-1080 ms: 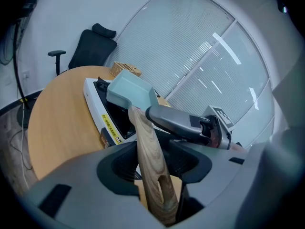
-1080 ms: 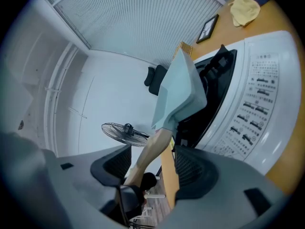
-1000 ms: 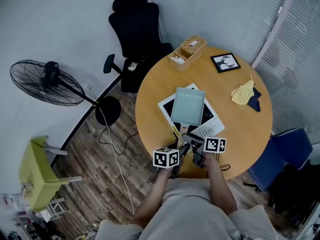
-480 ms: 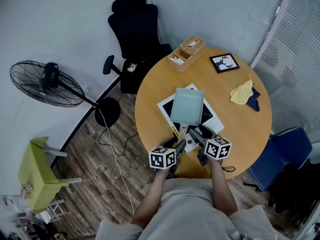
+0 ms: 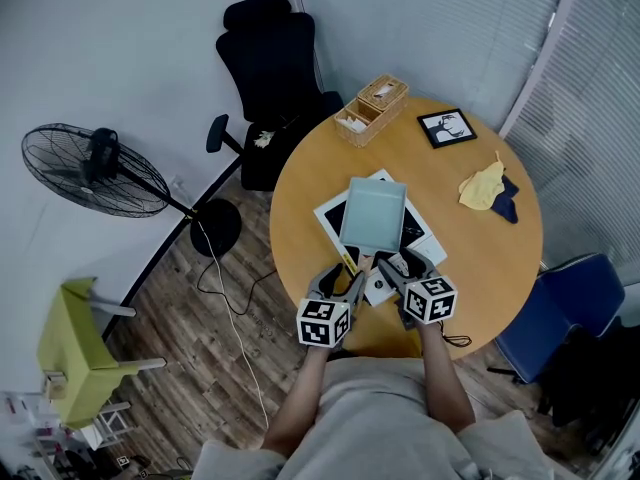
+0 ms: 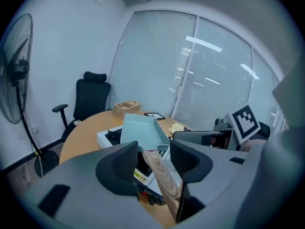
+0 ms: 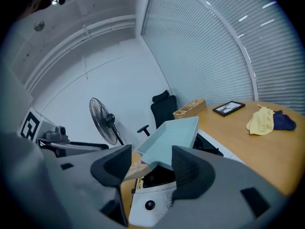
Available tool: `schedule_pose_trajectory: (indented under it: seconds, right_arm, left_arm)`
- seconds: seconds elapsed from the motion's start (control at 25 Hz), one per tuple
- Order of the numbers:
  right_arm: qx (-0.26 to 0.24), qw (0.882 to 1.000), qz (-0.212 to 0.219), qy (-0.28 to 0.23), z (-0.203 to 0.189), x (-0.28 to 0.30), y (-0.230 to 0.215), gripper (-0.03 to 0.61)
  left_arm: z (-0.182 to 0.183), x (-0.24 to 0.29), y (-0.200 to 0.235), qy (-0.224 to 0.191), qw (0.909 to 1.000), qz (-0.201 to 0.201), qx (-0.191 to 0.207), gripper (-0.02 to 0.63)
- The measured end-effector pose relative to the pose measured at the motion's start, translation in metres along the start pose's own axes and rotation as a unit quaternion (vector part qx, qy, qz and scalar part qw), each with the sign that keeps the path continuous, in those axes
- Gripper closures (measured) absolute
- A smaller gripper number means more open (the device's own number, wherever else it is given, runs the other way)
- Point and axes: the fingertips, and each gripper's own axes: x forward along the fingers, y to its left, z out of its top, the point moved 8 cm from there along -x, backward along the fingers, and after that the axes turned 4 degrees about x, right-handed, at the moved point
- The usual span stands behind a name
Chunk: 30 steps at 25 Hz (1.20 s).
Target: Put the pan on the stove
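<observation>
Presently on the table (image 5: 480,258): a white stove (image 5: 418,236) with a black top sits toward the near edge, on the person's side.
Pan: the pale blue square pan (image 5: 375,213) lies on the stove and covers most of its top.
Pan handle: the wooden handle (image 5: 357,271) points toward the table's near edge and runs between the two grippers.
Left gripper (image 5: 340,280): the jaws are spread wide. Its own view shows the handle (image 6: 164,180) passing between the pads (image 6: 126,159), with neither pad pressing on it.
Right gripper (image 5: 400,268): the jaws are spread. Its own view shows the pan's near corner (image 7: 171,140) in the gap and the handle (image 7: 131,171) beside the left jaw, ungripped.
Far edge: wicker box (image 5: 372,106) and framed picture (image 5: 449,126).
Right edge: yellow cloth (image 5: 483,186) touching a dark blue cloth (image 5: 508,203).
Floor: black office chair (image 5: 270,58) and standing fan (image 5: 85,166) beyond the table.
</observation>
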Motion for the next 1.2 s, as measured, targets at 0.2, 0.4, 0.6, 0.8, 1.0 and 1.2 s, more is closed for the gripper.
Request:
schedule_pose_trajectory:
  seconds: [0.2, 0.4, 0.6, 0.8, 1.0, 1.2]
  right_arm:
    - [0.002, 1.000, -0.010, -0.010, 0.003, -0.004, -0.004, 0.314]
    - [0.003, 1.000, -0.018, -0.019, 0.004, -0.007, -0.006, 0.336]
    - [0.003, 1.000, -0.023, -0.021, 0.004, -0.011, -0.010, 0.367]
    - [0.004, 0.999, -0.031, -0.025, 0.006, -0.012, -0.014, 0.396]
    - [-0.001, 0.999, -0.033, -0.028, 0.007, -0.011, -0.014, 0.444]
    - [-0.010, 0.999, -0.033, -0.021, 0.008, -0.010, -0.013, 0.528]
  left_arm:
    - [0.006, -0.001, -0.007, -0.010, 0.9993, 0.002, 0.036, 0.397]
    - [0.006, 0.000, -0.011, -0.013, 0.9990, 0.002, 0.044, 0.474]
    - [0.006, 0.002, -0.014, -0.015, 0.9987, 0.004, 0.049, 0.538]
    - [0.006, 0.005, -0.014, -0.006, 0.9984, 0.002, 0.056, 0.571]
    - [0.005, 0.007, -0.014, -0.003, 0.9988, -0.012, 0.048, 0.583]
    - [0.007, 0.009, -0.015, -0.004, 0.9989, -0.015, 0.045, 0.586]
